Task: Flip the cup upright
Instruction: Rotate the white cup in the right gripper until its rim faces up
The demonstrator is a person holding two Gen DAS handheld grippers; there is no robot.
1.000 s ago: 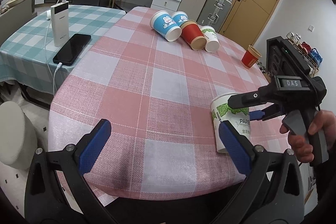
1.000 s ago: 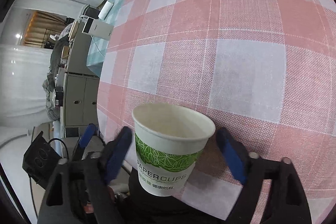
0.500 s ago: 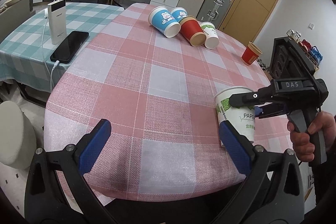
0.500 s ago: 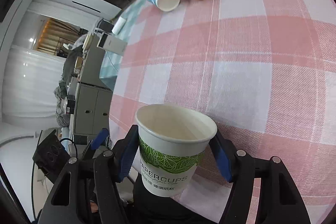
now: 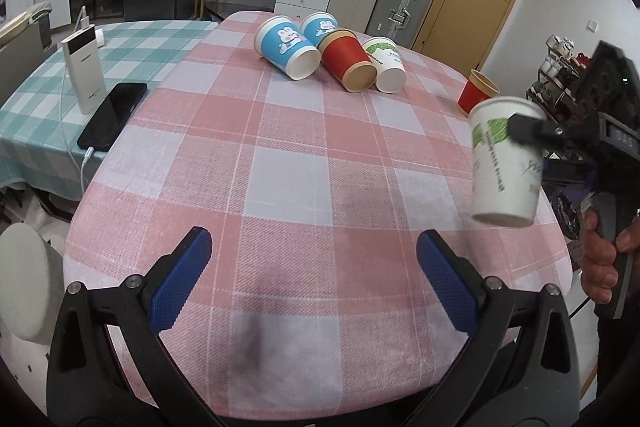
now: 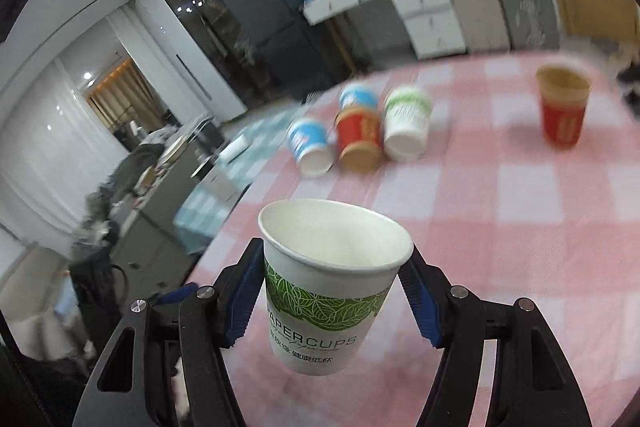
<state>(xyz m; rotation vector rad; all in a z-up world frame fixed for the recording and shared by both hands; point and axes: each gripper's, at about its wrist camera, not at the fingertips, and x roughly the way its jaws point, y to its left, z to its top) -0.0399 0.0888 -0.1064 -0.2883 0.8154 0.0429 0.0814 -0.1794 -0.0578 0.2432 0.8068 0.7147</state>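
A: Where is the cup?

B: The white cup with green leaves (image 6: 334, 281) sits clamped between the blue pads of the right gripper (image 6: 332, 291), mouth up, lifted clear of the pink checked table (image 5: 304, 163).

A: And the left gripper?

B: The left gripper (image 5: 314, 279) hangs over the near edge, fingers wide apart, holding nothing. Four cups (image 5: 332, 57) lie on their sides far across; a red cup (image 6: 563, 109) stands upright.

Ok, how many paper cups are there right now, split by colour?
Blue bunny cups: 2
Red cups: 2
White-and-green cups: 2, one of them held in the right gripper
Total: 6
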